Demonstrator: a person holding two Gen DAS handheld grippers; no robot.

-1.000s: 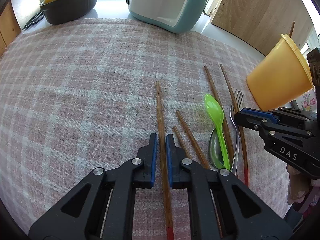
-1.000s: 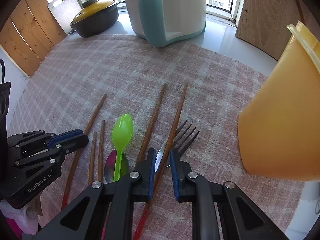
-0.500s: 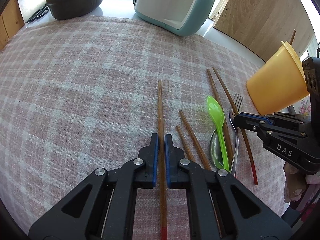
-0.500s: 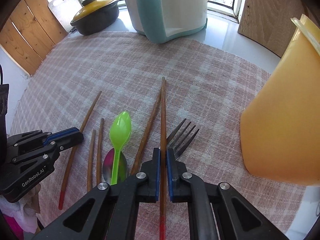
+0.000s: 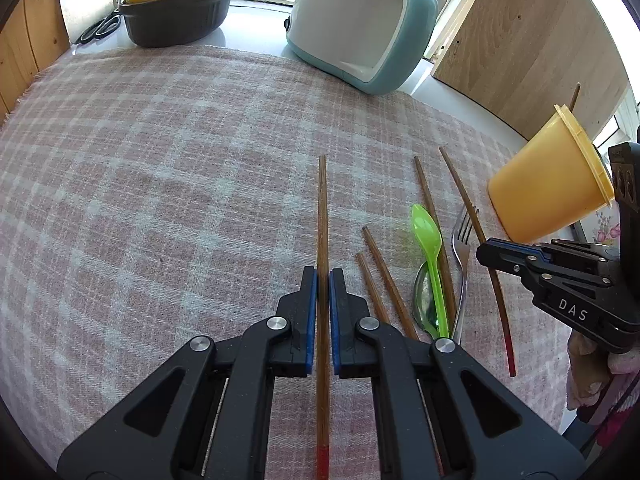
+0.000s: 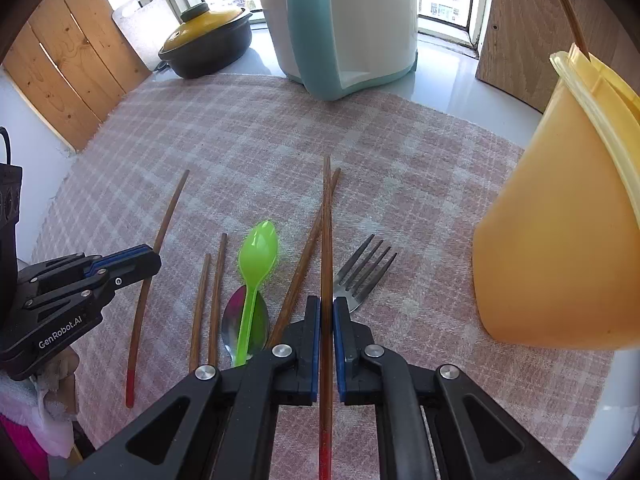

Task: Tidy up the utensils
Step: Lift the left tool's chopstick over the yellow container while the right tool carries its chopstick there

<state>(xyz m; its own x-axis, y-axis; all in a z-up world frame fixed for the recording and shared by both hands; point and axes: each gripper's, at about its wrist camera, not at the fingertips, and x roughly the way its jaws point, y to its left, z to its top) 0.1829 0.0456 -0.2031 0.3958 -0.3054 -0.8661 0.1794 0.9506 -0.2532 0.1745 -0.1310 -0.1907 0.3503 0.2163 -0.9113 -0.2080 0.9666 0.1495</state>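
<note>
The left gripper is clenched on a brown wooden chopstick with a red end, which runs straight between its blue pads and points away over the pink-and-white checked cloth. The right gripper, its jaws having just closed, grasps a second red-ended wooden chopstick the same way. Between the two grippers, three more wooden chopsticks, a lime-green plastic spoon lying across a metal spoon, and a steel fork rest on the cloth, with an orange plastic cup standing to the right.
</note>
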